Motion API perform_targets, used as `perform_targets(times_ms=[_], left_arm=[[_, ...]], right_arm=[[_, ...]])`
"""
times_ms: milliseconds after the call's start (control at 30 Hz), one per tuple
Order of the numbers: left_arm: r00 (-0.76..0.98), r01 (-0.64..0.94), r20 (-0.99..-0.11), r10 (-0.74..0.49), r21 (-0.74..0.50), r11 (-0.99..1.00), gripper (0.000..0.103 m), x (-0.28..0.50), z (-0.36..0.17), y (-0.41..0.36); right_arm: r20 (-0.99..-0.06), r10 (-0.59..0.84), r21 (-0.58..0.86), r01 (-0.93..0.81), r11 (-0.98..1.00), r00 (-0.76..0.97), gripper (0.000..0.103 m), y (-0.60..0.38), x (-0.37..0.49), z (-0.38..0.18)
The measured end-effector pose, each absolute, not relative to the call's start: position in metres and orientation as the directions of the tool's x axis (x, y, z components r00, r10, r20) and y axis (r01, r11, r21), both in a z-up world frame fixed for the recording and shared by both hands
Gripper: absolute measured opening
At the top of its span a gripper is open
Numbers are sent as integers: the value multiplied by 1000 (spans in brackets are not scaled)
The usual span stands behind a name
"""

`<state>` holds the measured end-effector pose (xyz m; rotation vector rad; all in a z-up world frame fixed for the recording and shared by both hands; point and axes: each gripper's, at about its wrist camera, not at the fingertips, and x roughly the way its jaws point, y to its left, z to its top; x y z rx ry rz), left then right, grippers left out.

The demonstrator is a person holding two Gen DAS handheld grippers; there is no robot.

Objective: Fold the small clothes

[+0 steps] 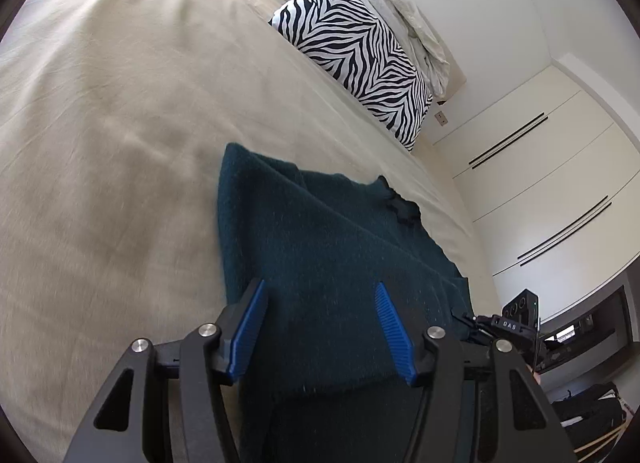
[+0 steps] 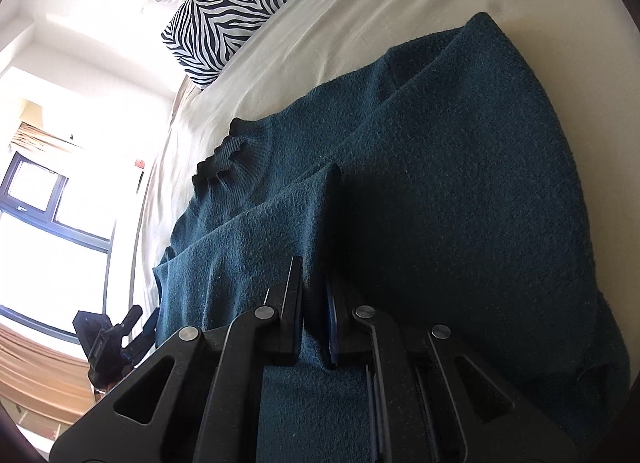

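Observation:
A dark teal knitted sweater (image 1: 320, 231) lies flat on a beige bed (image 1: 120, 103), its ribbed collar (image 2: 228, 159) pointing at the pillows. My left gripper (image 1: 322, 295) is open, its blue pads (image 1: 252, 327) standing above the sweater's near part with nothing between them. My right gripper (image 2: 316, 275) is shut on a raised fold of the sweater (image 2: 320, 199), which shows pinched between the jaws. The right gripper also shows in the left wrist view (image 1: 508, 327) at the sweater's right edge. The sweater's body (image 2: 460, 183) spreads to the right.
A zebra-striped pillow (image 1: 360, 51) and a crumpled pale sheet (image 1: 400, 11) lie at the head of the bed. White wardrobe doors (image 1: 540, 183) stand beyond the bed. A window (image 2: 48, 203) is on the other side.

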<state>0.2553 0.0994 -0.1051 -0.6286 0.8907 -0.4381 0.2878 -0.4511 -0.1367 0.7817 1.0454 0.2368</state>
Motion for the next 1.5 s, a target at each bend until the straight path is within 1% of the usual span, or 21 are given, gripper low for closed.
perform_targets(times_ms=[233,300,333,367,433,467,500,600,767,1033,1133,1200,1300,1400,1500], left_arm=[[543,144,-613,-574,-606,783,60,203,-94,88],[543,143,-620,-566,-596,790,65,183,-87,88],[542,152,-623,-564,-587,795,66,171,-84,88],[543,159,-630,-555,-573,804,69,157,-80,88],[546,151,-644,-537,-554,819,72,129,-76,90],[546,145,-647,-532,-553,821,74,115,-74,93],[548,135,-652,-524,-549,825,75,101,-73,95],[541,88,-670,-509,-556,826,76,61,-76,105],[477,33,-710,-518,-574,818,76,8,-89,113],[386,27,-705,-594,-636,772,76,-45,-101,107],[362,21,-706,-609,-647,762,72,-51,-106,105],[343,13,-718,-605,-641,768,61,-52,-110,103],[331,-3,-724,-606,-643,766,53,-50,-110,102],[324,-16,-713,-621,-661,750,53,-52,-114,107],[314,-9,-722,-616,-651,759,53,-51,-113,105]], right_arm=[[-703,495,664,221,714,511,11,-459,274,-130],[-708,473,656,240,715,525,19,-465,264,-125],[-704,467,659,247,711,535,21,-469,258,-122],[-700,459,662,256,704,547,26,-474,250,-118],[-689,443,671,273,690,574,40,-485,229,-111],[-681,434,676,279,682,590,51,-491,217,-107],[-670,425,684,283,673,609,55,-497,203,-102],[-666,412,682,284,674,622,55,-508,161,-93],[-678,402,655,257,711,615,55,-516,79,-85],[-742,368,576,253,778,560,55,-525,-25,-89],[-741,369,578,254,776,561,55,-531,-53,-88],[-749,358,564,254,786,557,55,-535,-66,-86],[-763,344,548,265,793,548,55,-541,-83,-83],[-774,328,536,285,795,542,55,-549,-101,-81],[-782,317,532,312,787,536,55,-561,-115,-83]])
